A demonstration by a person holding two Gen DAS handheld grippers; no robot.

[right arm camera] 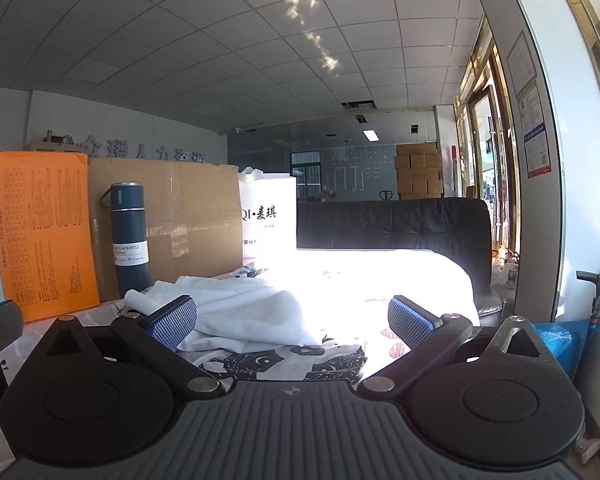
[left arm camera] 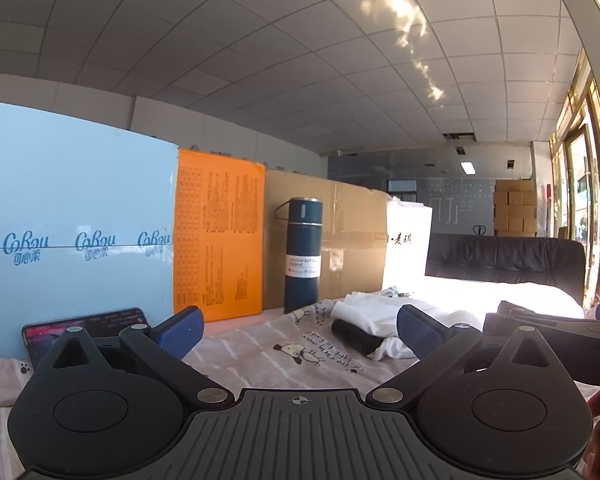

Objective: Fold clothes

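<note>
A crumpled white garment (right arm camera: 244, 312) with a black printed pattern lies on the cloth-covered table, just ahead of my right gripper (right arm camera: 294, 320). That gripper stands open, its blue pads wide apart and touching nothing. The same garment (left arm camera: 368, 312) shows in the left wrist view, ahead and to the right of my left gripper (left arm camera: 298, 330). The left gripper is open too, low over the table, with nothing between its fingers. The right gripper's body (left arm camera: 548, 336) sits close at the right edge of that view.
A dark blue vacuum bottle (left arm camera: 303, 254) stands at the back before a cardboard box (left arm camera: 332, 236), an orange box (left arm camera: 218, 236) and a light blue box (left arm camera: 72, 224). A phone (left arm camera: 88, 330) leans at the left. A white bag (right arm camera: 268, 216) and a black sofa back (right arm camera: 396, 224) lie beyond. A patterned tablecloth (left arm camera: 276, 364) covers the table.
</note>
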